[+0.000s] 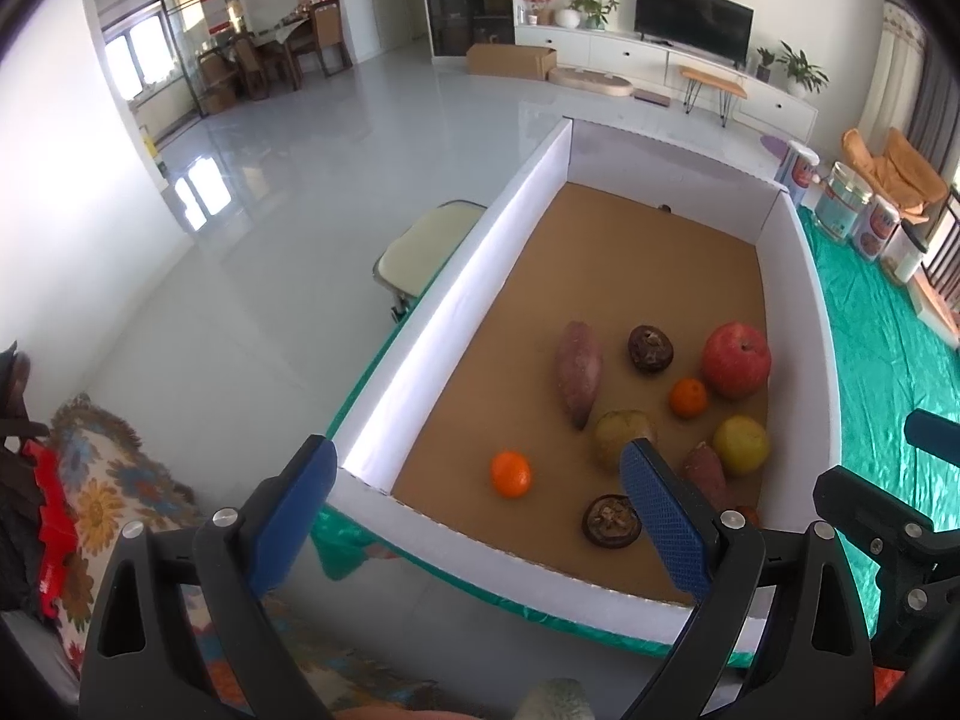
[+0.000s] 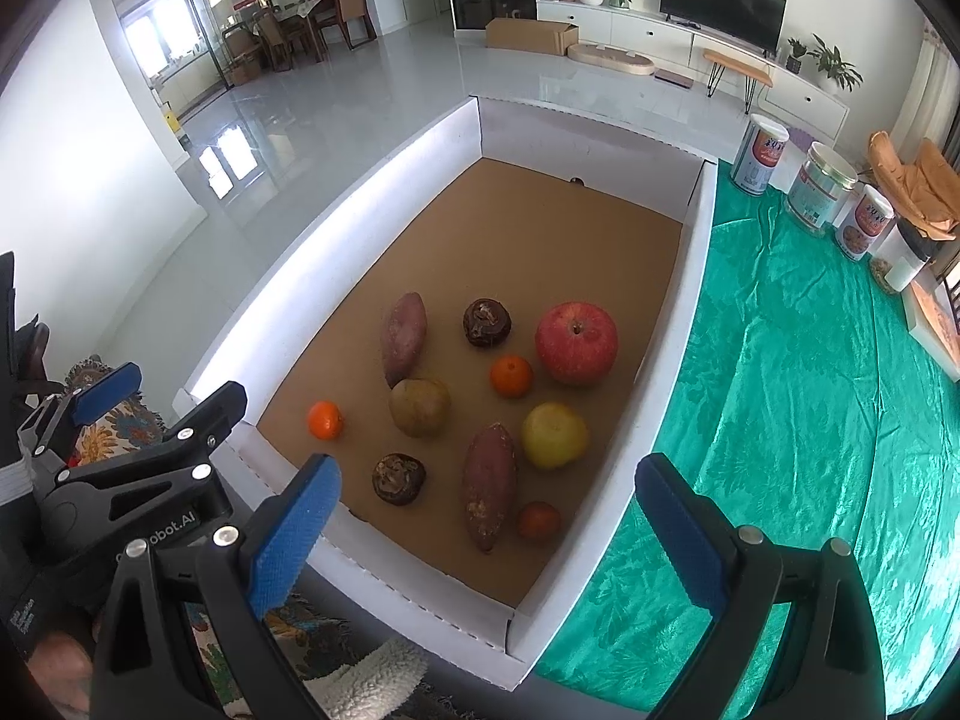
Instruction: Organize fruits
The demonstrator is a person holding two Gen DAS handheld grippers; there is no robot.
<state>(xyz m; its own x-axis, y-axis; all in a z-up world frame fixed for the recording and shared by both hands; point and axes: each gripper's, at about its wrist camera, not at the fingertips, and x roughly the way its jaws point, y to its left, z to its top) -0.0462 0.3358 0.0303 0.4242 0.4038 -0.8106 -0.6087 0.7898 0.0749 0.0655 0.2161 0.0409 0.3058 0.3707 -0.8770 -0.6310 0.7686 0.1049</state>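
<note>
Left wrist view: the left gripper (image 1: 480, 510) hangs just over the near wall of the white box (image 1: 444, 294), its two blue fingers spread wide with nothing between them. All the produce lies loose on the brown floor of the box, in its near half. One orange (image 1: 510, 473) sits alone toward 7 o'clock of the group, the apple (image 1: 737, 359) at 2 o'clock, a long sweet potato (image 1: 578, 373) at 11 o'clock. A dark round fruit (image 1: 611, 521) lies at 6 o'clock, just beside the right finger in this view.

Right wrist view: the right gripper (image 2: 486, 522) is also wide apart and empty, held above the near right corner of the box, partly over the green cloth (image 2: 810, 420). Here a second sweet potato (image 2: 491, 485) shows at 6 o'clock, touching or almost touching a yellow fruit (image 2: 554, 435), and a small red fruit (image 2: 539, 520) lies near its lower end. A brownish pear (image 2: 419, 407) sits in the middle, a second orange (image 2: 511, 376) just beside the apple.

Like kinds lie apart from each other — mixed, not grouped. Both tools seem held back so the whole box stays in sight; I judge this fits either sorting to come or a pause between moves.
</note>
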